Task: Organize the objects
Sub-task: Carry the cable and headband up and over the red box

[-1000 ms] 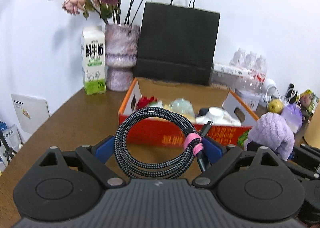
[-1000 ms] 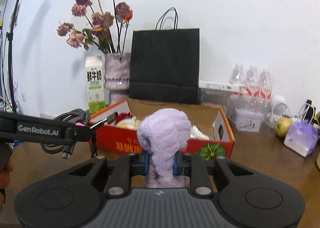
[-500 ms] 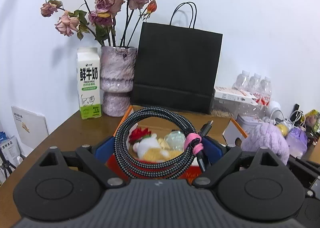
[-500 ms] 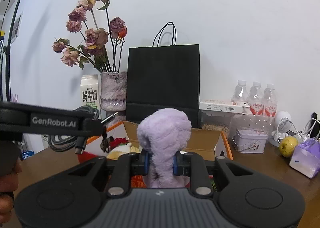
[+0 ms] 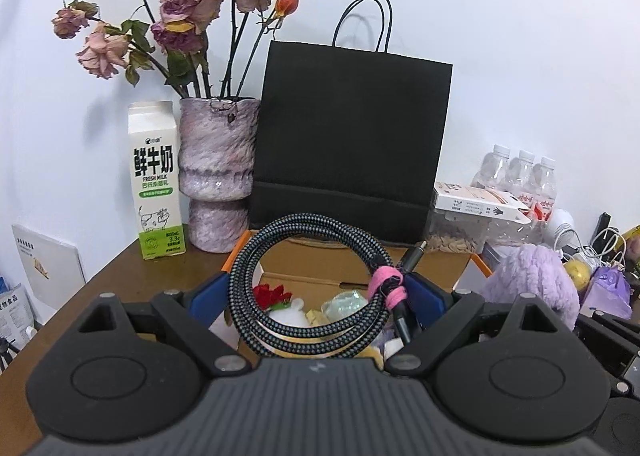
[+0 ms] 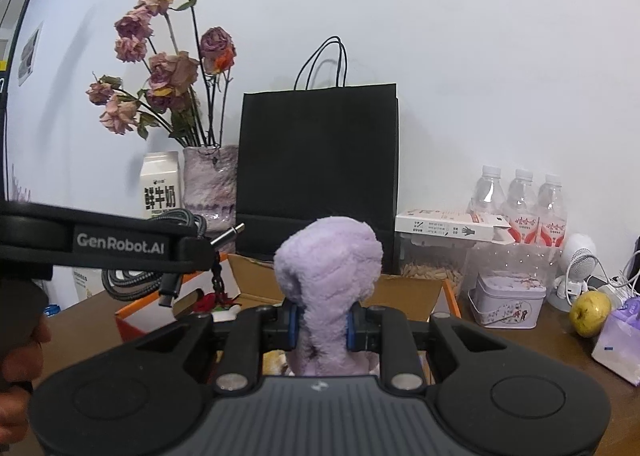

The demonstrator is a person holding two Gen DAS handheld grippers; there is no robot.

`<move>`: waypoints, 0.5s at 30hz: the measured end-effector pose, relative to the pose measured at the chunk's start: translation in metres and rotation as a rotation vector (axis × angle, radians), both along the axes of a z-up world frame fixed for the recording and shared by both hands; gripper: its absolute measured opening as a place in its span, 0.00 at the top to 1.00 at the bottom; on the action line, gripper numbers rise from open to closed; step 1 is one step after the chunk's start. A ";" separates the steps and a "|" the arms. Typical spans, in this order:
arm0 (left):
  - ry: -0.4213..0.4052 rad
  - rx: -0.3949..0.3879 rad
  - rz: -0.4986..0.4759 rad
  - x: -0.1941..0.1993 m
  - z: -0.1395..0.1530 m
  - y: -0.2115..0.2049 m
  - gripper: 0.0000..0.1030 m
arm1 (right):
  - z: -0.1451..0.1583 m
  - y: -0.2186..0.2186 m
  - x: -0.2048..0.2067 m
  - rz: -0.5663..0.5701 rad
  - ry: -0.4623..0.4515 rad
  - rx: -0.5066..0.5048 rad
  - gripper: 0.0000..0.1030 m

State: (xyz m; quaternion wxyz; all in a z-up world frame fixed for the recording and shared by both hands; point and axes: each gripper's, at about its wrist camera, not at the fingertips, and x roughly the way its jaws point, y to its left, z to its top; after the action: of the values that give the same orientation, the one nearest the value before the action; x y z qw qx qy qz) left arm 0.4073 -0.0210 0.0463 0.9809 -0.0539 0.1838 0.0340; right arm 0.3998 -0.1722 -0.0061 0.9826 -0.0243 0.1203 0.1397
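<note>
Left hand-held gripper clamping braided cable coil, light, floppy; right hand-held gripper squeezing squashy purple plush w/ box at 12.

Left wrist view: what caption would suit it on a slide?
Left gripper holds a coiled braided cable above an open cardboard box.

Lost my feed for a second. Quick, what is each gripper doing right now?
Left gripper: closed on the coiled braided cable.
Right gripper: closed on the purple plush toy.
</note>
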 end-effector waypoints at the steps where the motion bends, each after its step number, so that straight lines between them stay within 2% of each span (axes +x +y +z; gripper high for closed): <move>1: 0.001 0.002 -0.001 0.004 0.000 0.000 0.09 | 0.000 0.000 0.004 -0.001 0.000 -0.002 0.81; 15: 0.001 0.047 -0.009 0.057 -0.008 -0.001 0.09 | -0.006 0.004 0.059 0.002 0.011 -0.034 0.81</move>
State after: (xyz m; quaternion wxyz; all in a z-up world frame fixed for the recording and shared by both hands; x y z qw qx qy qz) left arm 0.4639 -0.0218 0.0387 0.9819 -0.0299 0.1838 0.0338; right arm 0.4590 -0.1686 -0.0122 0.9811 -0.0405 0.1283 0.1388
